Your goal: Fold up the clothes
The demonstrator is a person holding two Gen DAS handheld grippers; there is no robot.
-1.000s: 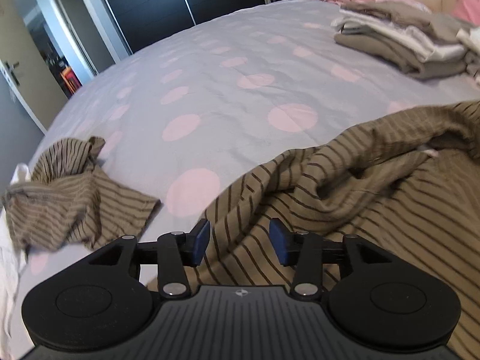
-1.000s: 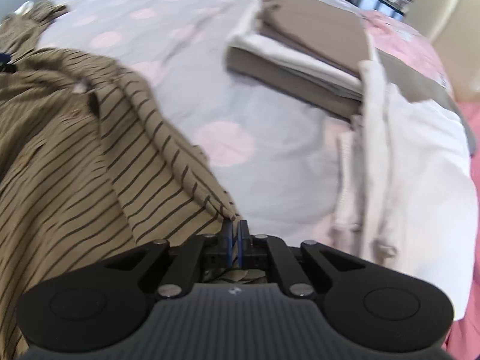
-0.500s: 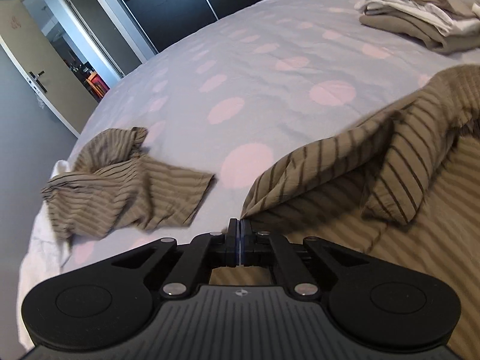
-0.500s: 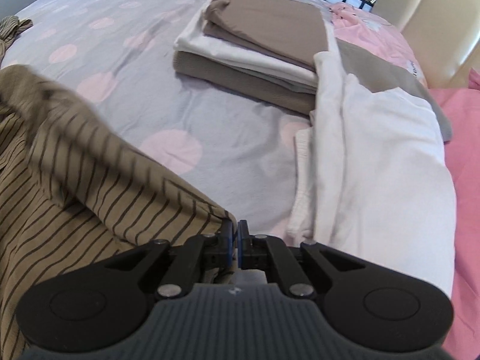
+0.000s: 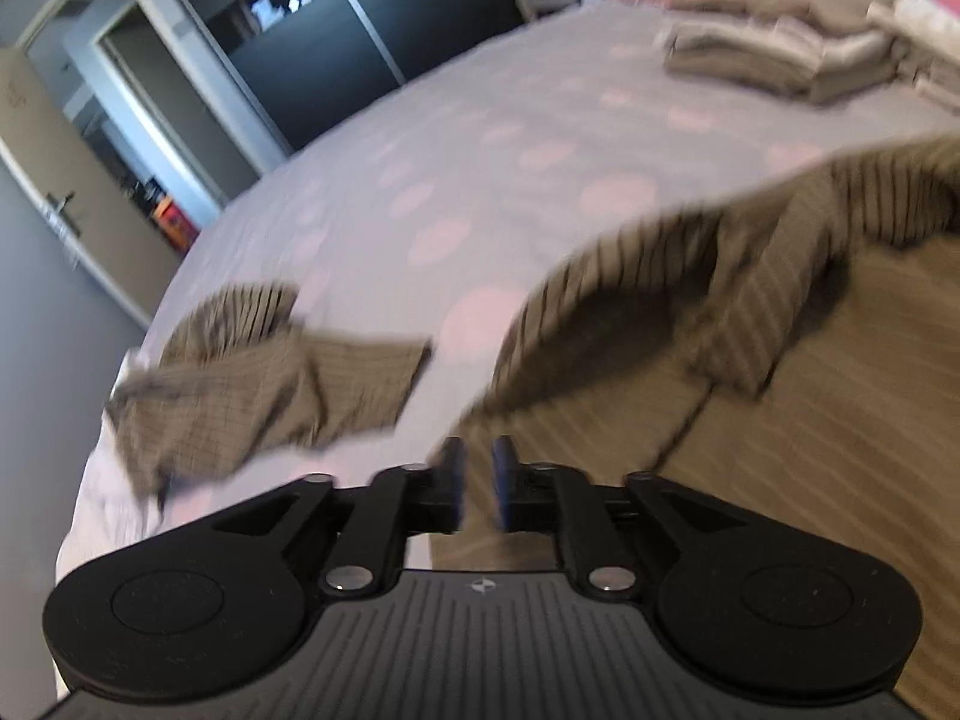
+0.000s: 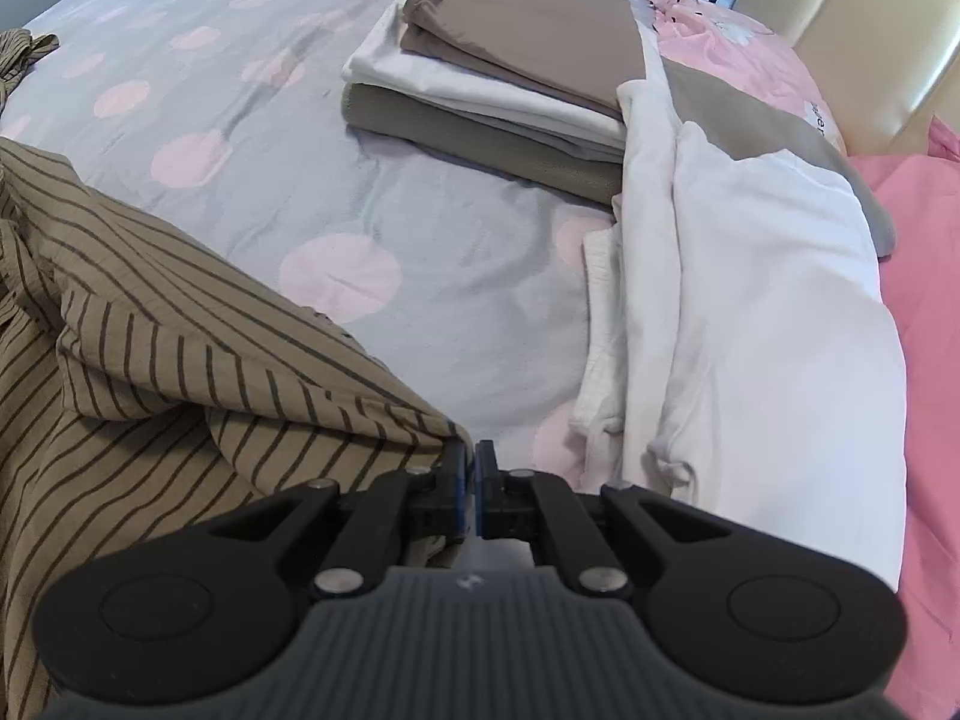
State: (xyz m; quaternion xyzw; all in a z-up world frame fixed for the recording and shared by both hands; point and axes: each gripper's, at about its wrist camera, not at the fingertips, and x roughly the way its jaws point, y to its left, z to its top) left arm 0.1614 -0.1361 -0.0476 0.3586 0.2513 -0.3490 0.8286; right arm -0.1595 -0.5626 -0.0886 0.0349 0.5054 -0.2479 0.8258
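A tan shirt with dark stripes (image 5: 780, 420) lies rumpled on the dotted bedspread (image 5: 480, 180), one edge raised in a fold. My left gripper (image 5: 477, 474) hovers at the shirt's near-left edge. Its jaws are opening, a narrow gap shows between the pads, and the cloth lies just behind them without being pressed. In the right wrist view the same shirt (image 6: 150, 390) fills the lower left, and my right gripper (image 6: 474, 477) is shut on its corner. A second striped garment (image 5: 258, 378) lies crumpled further left.
A folded pile of brown and white clothes (image 6: 510, 78) sits at the back of the bed. White garments (image 6: 750, 300) lie to the right beside pink bedding (image 6: 936, 360). A dark wardrobe (image 5: 360, 30) and an open door stand beyond the bed's far side.
My left gripper shut on the shirt's edge, lifted it and drew it along, and now its jaws have parted again. The right gripper kept its hold and barely moved.
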